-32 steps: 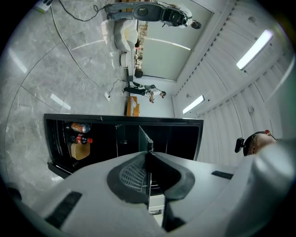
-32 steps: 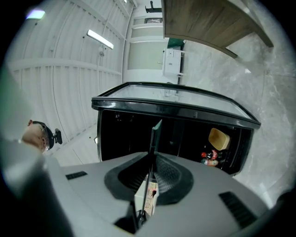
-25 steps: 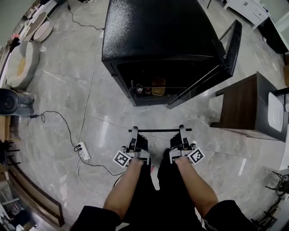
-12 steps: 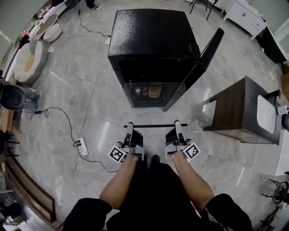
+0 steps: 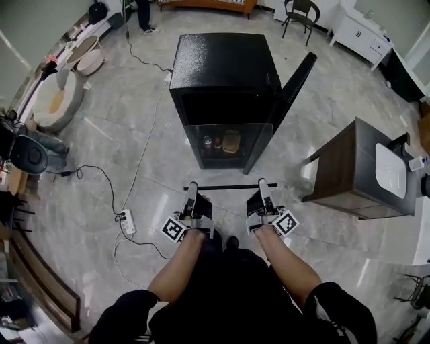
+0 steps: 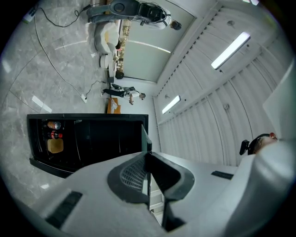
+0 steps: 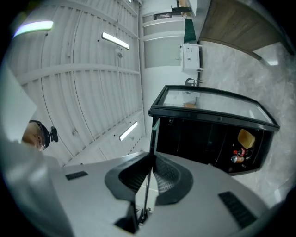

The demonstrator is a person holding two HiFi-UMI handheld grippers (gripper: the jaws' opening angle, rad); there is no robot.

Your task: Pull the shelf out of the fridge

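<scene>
Grey marble floor [image 5: 121,134], cables trailing, and a black fridge [image 5: 225,64] with its door [image 5: 299,80] open. The glass shelf [image 5: 232,187] looks clear of the fridge, stretching forward from the fingers. The left gripper [image 5: 191,191] and right gripper [image 5: 262,188] each pinch its near edge, fingers narrow. Bottles [image 5: 211,143] sit inside, well beyond the fingers. The pull looks done. Next is keeping the shelf level and setting it down.

Pale grey polished stone tiles cover the floor [image 5: 101,161], with a white power strip [image 5: 127,222] and its black cable at left. A dark wooden side table [image 5: 346,158] stands at right, a chair [image 5: 299,9] and a white cabinet [image 5: 363,30] beyond. Strip lamps [image 6: 230,49] glow on the ribbed white ceiling [image 6: 208,106]
</scene>
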